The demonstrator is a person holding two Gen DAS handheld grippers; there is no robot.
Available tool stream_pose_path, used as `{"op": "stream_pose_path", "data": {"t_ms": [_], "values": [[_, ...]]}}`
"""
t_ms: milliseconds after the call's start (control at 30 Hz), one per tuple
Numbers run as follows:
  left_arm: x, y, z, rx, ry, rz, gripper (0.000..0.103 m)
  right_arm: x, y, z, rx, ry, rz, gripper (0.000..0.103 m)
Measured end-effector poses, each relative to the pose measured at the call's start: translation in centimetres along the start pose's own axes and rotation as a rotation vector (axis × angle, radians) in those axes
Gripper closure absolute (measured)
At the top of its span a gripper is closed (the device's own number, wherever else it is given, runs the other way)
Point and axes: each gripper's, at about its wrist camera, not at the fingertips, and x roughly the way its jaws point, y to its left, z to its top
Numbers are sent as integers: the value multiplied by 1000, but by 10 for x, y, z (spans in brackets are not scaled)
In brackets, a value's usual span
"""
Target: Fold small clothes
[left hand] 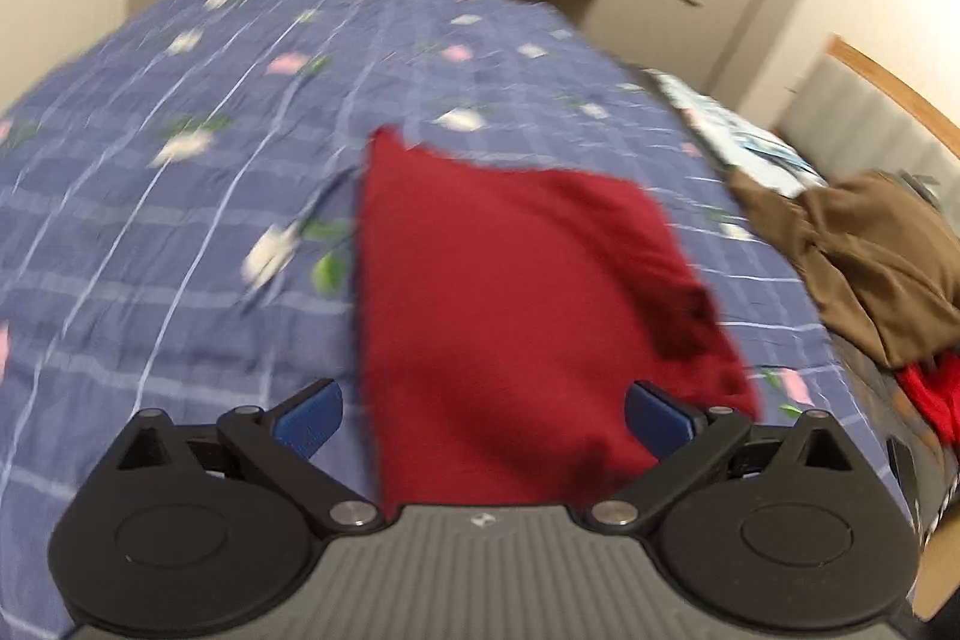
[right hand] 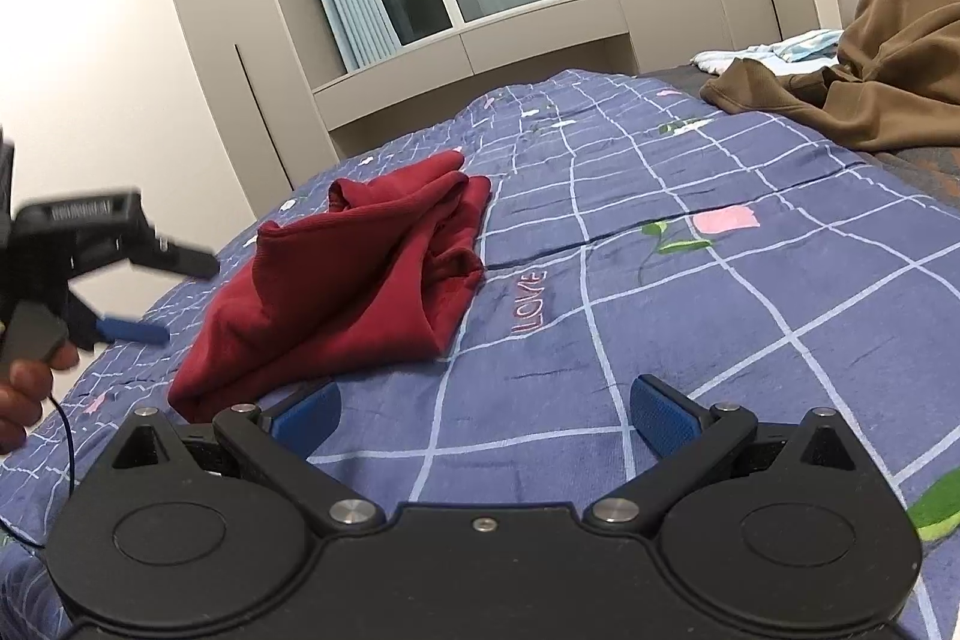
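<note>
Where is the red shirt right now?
The red shirt lies folded on the blue checked bedcover, left of the word LOVE, far from the brown garment.

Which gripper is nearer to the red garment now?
Left. The left gripper hangs open right over the red garment. The right gripper, also open, sits over bare bedspread, beside the garment's near corner.
</note>
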Motion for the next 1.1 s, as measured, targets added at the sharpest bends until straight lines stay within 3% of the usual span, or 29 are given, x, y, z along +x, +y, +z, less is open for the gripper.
{"op": "stream_pose_path", "data": {"t_ms": [267,367,500,700,767,867,1100], "values": [[36,39,-15,-111,115,-21,1,2,3,9,0,33,-3,0],[38,41,-16,-102,119,-32,1,10,7,30,0,36,77,0],[41,39,-14,-114,130,-23,1,48,11,70,41,72,226,0],[43,34,-8,-114,150,-14,1,122,1,118,171,150,344,1],[43,33,-6,-114,159,-19,1,143,-1,128,217,201,391,5],[44,31,-2,-105,164,-22,1,161,-3,138,254,226,396,11],[48,28,0,-77,182,-9,1,182,-16,158,361,193,416,17]]}}
